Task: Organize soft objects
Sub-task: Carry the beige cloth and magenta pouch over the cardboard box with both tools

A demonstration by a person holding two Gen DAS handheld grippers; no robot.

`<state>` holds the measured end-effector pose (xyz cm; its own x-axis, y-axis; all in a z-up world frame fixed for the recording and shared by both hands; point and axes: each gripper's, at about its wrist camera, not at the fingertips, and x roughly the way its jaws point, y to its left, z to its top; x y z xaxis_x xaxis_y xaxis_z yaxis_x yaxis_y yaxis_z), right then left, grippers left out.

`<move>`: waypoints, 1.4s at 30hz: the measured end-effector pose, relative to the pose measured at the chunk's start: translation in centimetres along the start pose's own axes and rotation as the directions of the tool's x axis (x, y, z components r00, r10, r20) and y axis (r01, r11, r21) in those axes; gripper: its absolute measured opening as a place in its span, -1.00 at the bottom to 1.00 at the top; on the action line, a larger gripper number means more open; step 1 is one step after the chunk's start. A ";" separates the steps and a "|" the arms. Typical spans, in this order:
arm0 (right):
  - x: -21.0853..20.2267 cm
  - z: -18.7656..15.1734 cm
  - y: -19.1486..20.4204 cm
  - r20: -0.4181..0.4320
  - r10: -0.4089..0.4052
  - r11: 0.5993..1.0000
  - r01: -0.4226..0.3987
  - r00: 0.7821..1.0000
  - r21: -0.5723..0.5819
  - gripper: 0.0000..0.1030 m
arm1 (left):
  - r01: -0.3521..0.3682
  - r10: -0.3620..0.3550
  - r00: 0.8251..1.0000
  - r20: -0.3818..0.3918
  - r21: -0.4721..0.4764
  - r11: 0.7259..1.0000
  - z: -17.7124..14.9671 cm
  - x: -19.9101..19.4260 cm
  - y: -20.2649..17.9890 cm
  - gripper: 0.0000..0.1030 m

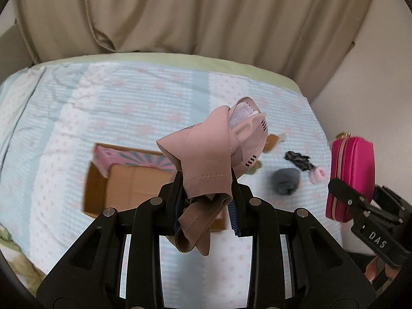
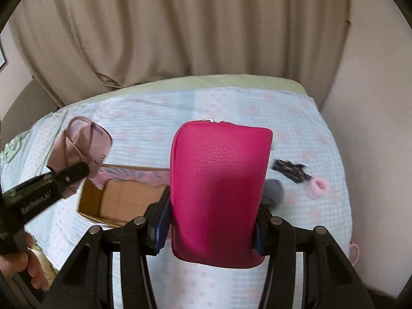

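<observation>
Left hand-held gripper [image 1: 208, 193]: jaws pinched on a dusty-pink strap garment [image 1: 219, 149], bunched cloth with a pale fuzzy fastening patch near its top, loose ends hanging below the fingers; it is carried in the air above the bed, roughly over the near edge of the cardboard box [image 1: 128, 188]. Right hand-held gripper [image 2: 211, 231]: jaws spread fairly wide and closed against both sides of a magenta zip pouch [image 2: 219, 180], held upright, zipper end away from the camera, also aloft and not touching the bedspread [image 1: 77, 108]. Box: open-topped, lying on the bed left of centre, with a pink patterned flap or item at its far side; the floor that shows looks bare cardboard, though part is hidden behind the held things. Still loose on the bedspread to the right of the box: a grey rolled sock or similar [image 1: 285, 181], a black lacy piece [image 1: 298, 159], a small pink scrunchie [image 1: 318, 175], and a brownish item [image 1: 271, 141] mostly hidden behind the garment. Judgement: early to middle of the job. Two items are in hand and not yet deposited; at least four remain to be gathered, assuming the box is the destination. Beige curtain [image 1: 206, 13] beyond the bed.
</observation>
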<state>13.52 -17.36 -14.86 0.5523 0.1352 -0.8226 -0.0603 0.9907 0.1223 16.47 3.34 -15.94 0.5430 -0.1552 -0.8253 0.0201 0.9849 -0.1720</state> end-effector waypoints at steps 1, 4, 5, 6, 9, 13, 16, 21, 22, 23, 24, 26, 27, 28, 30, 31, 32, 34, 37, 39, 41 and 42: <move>0.1 0.3 1.5 -0.001 0.003 1.000 -0.003 1.000 -0.002 -0.09 | -0.001 0.001 1.000 -0.002 0.001 1.000 0.3 -0.2 1.1 -0.50; 1.4 1.1 5.8 -0.023 0.029 1.000 -0.029 0.999 0.003 -0.09 | -0.002 0.002 1.000 -0.012 0.001 1.000 1.1 -0.3 5.4 -0.50; 2.0 1.3 7.1 -0.037 0.038 0.999 -0.038 0.999 0.006 -0.09 | -0.005 0.005 1.000 -0.017 0.001 1.000 1.4 -0.2 7.0 -0.50; 2.9 1.4 8.4 -0.050 0.041 0.999 -0.041 0.998 0.007 -0.09 | -0.006 0.006 1.000 -0.023 0.000 1.000 1.6 0.1 8.4 -0.50; 5.4 1.4 11.5 -0.089 0.051 0.999 -0.049 0.995 0.020 -0.09 | -0.017 0.018 0.999 -0.049 0.005 1.000 1.7 1.2 12.1 -0.50; 9.5 0.8 14.7 -0.161 0.069 0.997 -0.062 0.985 0.045 -0.09 | -0.041 0.043 0.992 -0.116 0.022 0.999 1.5 4.2 16.4 -0.50; 12.5 0.2 15.9 -0.221 0.070 0.997 -0.062 0.973 0.045 -0.09 | -0.043 0.048 0.983 -0.178 0.028 0.999 1.0 7.2 18.4 -0.50; 16.3 -0.7 16.3 -0.321 0.065 0.997 -0.052 0.945 0.050 -0.09 | -0.038 0.047 0.962 -0.270 0.037 0.999 -0.1 11.6 19.3 -0.50; 17.0 -0.8 16.1 -0.339 0.062 0.997 -0.046 0.939 0.055 -0.09 | -0.038 0.050 0.955 -0.292 0.045 0.998 -0.4 12.8 19.3 -0.50; 18.0 -0.9 15.7 -0.364 0.059 0.997 -0.038 0.930 0.063 -0.09 | -0.039 0.053 0.950 -0.308 0.051 0.998 -0.8 13.6 19.1 -0.50; 18.8 -0.9 15.3 -0.384 0.060 0.997 -0.034 0.921 0.074 -0.09 | -0.039 0.055 0.945 -0.323 0.056 0.998 -1.1 14.5 19.0 -0.50; 20.7 -1.2 14.5 -0.422 0.071 0.995 -0.034 0.904 0.094 -0.09 | -0.041 0.062 0.933 -0.353 0.068 0.997 -1.5 16.2 18.8 -0.50; 21.4 -1.3 14.2 -0.437 0.074 0.995 -0.035 0.896 0.098 -0.09 | -0.045 0.069 0.928 -0.367 0.074 0.996 -1.7 17.2 18.7 -0.50; 22.7 -1.5 13.8 -0.456 0.078 0.994 -0.034 0.887 0.103 -0.09 | -0.051 0.077 0.922 -0.380 0.078 0.996 -2.0 18.2 18.8 -0.50; 24.7 -1.7 13.4 -0.483 0.089 0.992 -0.036 0.871 0.117 -0.09 | -0.059 0.088 0.910 -0.406 0.084 0.995 -2.4 19.9 18.8 -0.50; 25.8 -1.8 13.2 -0.496 0.094 0.992 -0.036 0.863 0.124 -0.09 | -0.061 0.093 0.902 -0.422 0.089 0.994 -2.7 20.9 18.8 -0.50; 26.6 -2.0 13.1 -0.508 0.098 0.991 -0.037 0.856 0.129 -0.09 | -0.063 0.098 0.896 -0.434 0.094 0.994 -3.0 21.5 18.9 -0.50; 28.3 -2.4 12.8 -0.533 0.106 0.990 -0.038 0.840 0.136 -0.09 | -0.066 0.110 0.881 -0.460 0.112 0.992 -3.5 23.0 18.9 -0.50; 30.3 -2.9 12.6 -0.562 0.117 0.988 -0.037 0.819 0.151 -0.09 | -0.066 0.130 0.864 -0.487 0.146 0.987 -4.2 24.9 18.7 -0.50; 31.0 -3.2 12.4 -0.571 0.129 0.985 -0.039 0.811 0.167 -0.09 | -0.066 0.141 0.852 -0.505 0.165 0.984 -4.5 25.8 18.5 -0.50; 31.5 -3.3 12.2 -0.574 0.136 0.982 -0.032 0.808 0.188 -0.06 | -0.060 0.147 0.851 -0.504 0.185 0.981 -4.7 26.0 18.1 -0.35; 31.8 -3.2 12.2 -0.576 0.133 0.981 -0.025 0.806 0.191 -0.03 | -0.063 0.156 0.856 -0.493 0.200 0.978 -4.8 26.0 17.9 -0.11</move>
<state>27.69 -0.96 -41.35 -0.0418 0.2508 -0.9671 0.0862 0.9653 0.2465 26.95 16.56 -43.04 0.0537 -0.0170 -0.9984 0.1530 0.9882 -0.0086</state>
